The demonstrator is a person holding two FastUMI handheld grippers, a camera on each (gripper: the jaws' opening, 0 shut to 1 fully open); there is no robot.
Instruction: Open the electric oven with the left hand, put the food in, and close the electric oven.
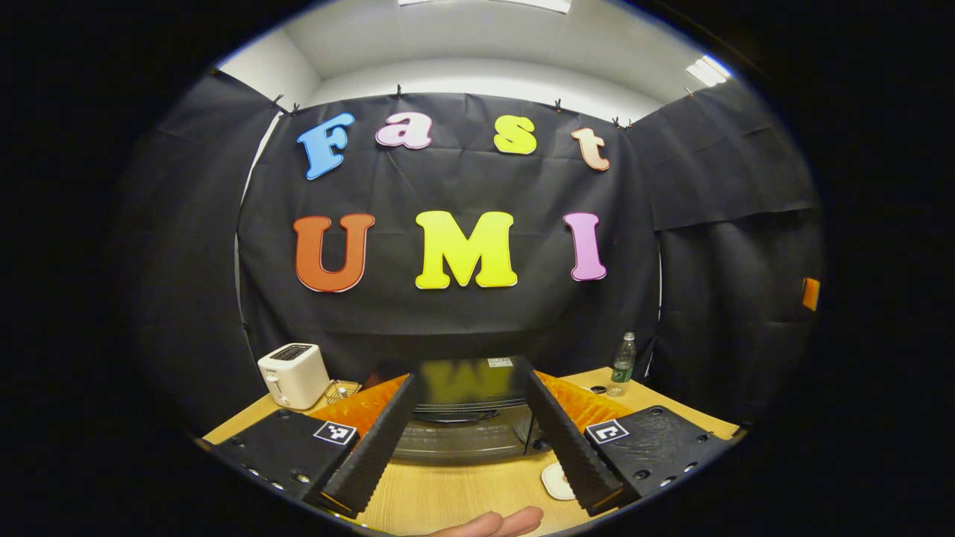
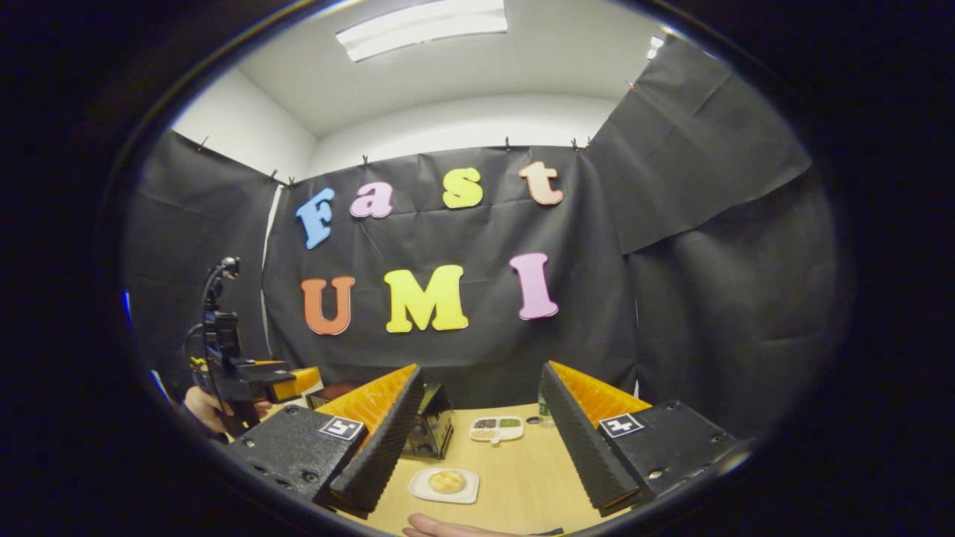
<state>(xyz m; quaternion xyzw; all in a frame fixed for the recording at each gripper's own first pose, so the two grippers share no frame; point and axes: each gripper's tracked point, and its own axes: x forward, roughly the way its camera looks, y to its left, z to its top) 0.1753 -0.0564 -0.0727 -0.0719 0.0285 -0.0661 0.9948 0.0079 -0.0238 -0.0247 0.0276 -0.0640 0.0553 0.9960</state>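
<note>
Wood-grain table (image 1: pixel 448 500) is carrying everything. Left gripper (image 1: pixel 471 440) is hovering low centre in the left gripper view, fingers spread wide and gripping nothing, aimed straight at the electric oven (image 1: pixel 466 418). Oven is sitting at the back of the table, centre frame, door shut, glossy black top mirroring the wall. Small white label on the oven top near the right edge, too small to read.

White toaster (image 1: pixel 294 375) is standing lower left of that view, left of the oven; faint mark on its face, unreadable. Clear bottle (image 1: pixel 622 365) with a green label is standing right of the oven, label text not legible. Square black-and-white marker tags are sitting on both gripper bodies. A fingertip or two (image 1: pixel 496 523) are poking in at the bottom edge.

Right gripper (image 2: pixel 481 447) is also hanging wide open and gripping nothing, low centre in the right gripper view. Food, a round golden bun (image 2: pixel 447 481), is lying on a white plate (image 2: pixel 418 488) on the table between the fingers, nearer the left one, apart from both. Divided dish (image 2: pixel 496 428) with green and pale fillings is sitting farther back. Oven is showing end-on behind the left finger. At far left of the frame a hand (image 2: pixel 205 409) is holding the other gripper level.
</note>
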